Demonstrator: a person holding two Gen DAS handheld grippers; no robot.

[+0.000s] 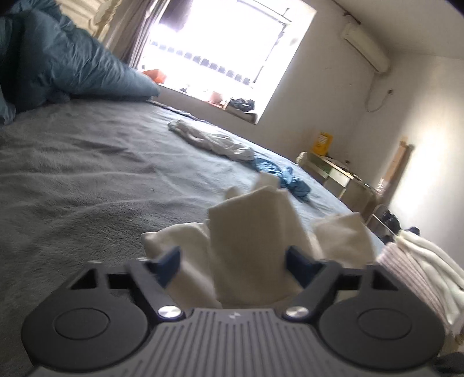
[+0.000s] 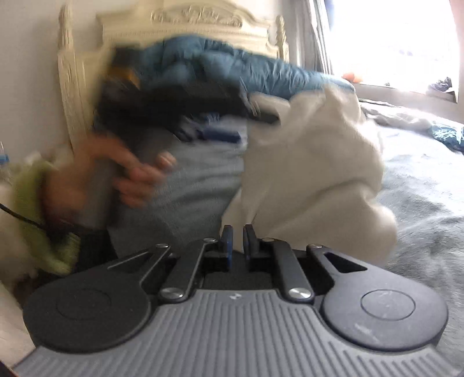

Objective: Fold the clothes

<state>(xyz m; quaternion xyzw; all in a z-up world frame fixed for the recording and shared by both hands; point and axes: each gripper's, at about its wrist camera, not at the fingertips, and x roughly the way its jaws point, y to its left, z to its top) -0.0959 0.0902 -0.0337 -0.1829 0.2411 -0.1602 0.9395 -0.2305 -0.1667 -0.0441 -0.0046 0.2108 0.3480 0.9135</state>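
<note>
A cream-white garment [image 1: 249, 229] is bunched on the grey bed. My left gripper [image 1: 233, 261] is open, its blue pads on either side of a raised fold of the garment; I cannot tell if they touch it. In the right wrist view the same garment [image 2: 316, 171] hangs crumpled in front, blurred. My right gripper [image 2: 237, 240] has its jaws nearly closed with a thin gap; an edge of the white cloth lies just beyond them, and I cannot tell if it is pinched. The person's hand [image 2: 127, 177] shows at the left.
A grey blanket [image 1: 87, 162] covers the bed. A white garment [image 1: 211, 139] and a blue one [image 1: 281, 177] lie farther off. A teal duvet [image 1: 58, 63] is piled at the headboard [image 2: 185, 26]. Striped and white cloth [image 1: 414, 269] lies at the right. A window and shelves stand beyond.
</note>
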